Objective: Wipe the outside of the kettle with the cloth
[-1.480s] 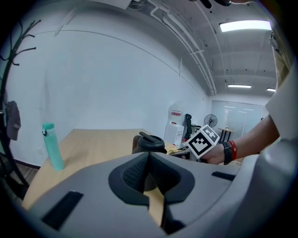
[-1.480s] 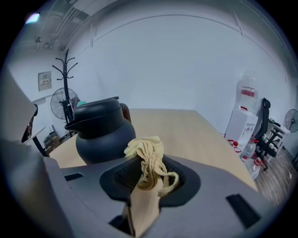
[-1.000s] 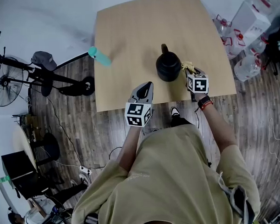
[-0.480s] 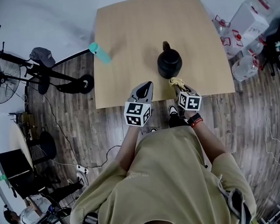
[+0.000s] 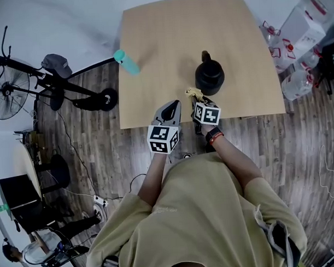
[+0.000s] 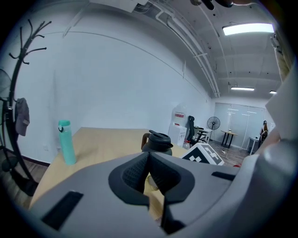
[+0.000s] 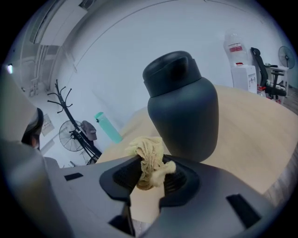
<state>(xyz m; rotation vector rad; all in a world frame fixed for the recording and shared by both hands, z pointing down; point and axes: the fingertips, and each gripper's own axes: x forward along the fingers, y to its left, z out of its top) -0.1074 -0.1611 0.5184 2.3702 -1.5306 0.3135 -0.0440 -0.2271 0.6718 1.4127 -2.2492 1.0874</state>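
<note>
Yellow cloth (image 5: 195,93), pinched by right gripper (image 5: 198,99), has swept from kettle's (image 5: 210,76) 3 to 7 o'clock, so the wipe looks underway; left gripper (image 5: 172,108) closed, empty.

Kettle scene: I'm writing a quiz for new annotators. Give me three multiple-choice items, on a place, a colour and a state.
1. Where on the table does the teal bottle stand? A middle B right edge C left edge
2. What colour is the kettle? A black B white C red
3. The right gripper is: A open, empty B shut on the cloth C shut on the bottle
Answers: 1 C, it stands at that edge; 2 A, black in every view; 3 B, its jaws pinch the cloth.
</note>
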